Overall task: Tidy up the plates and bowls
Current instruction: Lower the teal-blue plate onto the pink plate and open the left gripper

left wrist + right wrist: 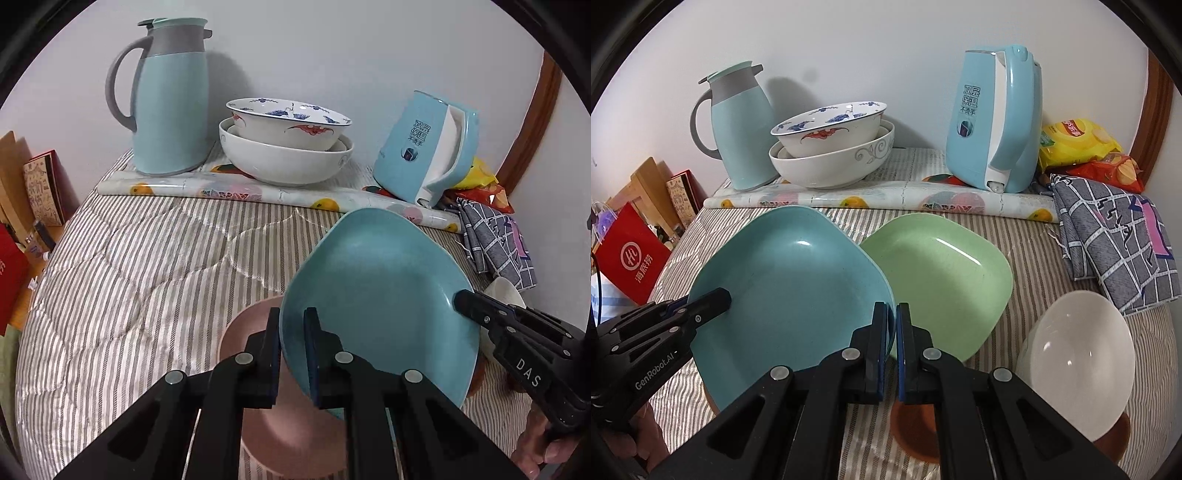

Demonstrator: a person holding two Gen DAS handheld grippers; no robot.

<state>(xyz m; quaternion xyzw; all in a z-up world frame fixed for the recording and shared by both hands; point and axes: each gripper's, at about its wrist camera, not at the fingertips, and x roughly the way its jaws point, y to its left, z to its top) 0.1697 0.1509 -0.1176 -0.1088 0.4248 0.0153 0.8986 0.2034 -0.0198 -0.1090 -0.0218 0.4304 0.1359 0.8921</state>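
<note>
Both grippers hold a teal square plate [376,295] [790,295], tilted and lifted off the striped quilt. My left gripper [291,325] [718,299] is shut on its left rim. My right gripper [892,317] [463,301] is shut on the opposite rim. A pink plate [251,332] lies under the teal one's left side. A green square plate [942,277] rests on the quilt just right of it. A white bowl [1075,369] sits on a brown plate [912,432] at the near right. Two patterned bowls [288,147] [831,147] stand nested at the back.
A pale blue thermos jug [170,110] and a blue kettle [993,129] flank the nested bowls by the wall. A rolled fruit-print sheet [879,199] lies in front of them. A checked cloth [1119,243] and snack bags [1075,140] are at the right, and a red bag [631,254] at the left.
</note>
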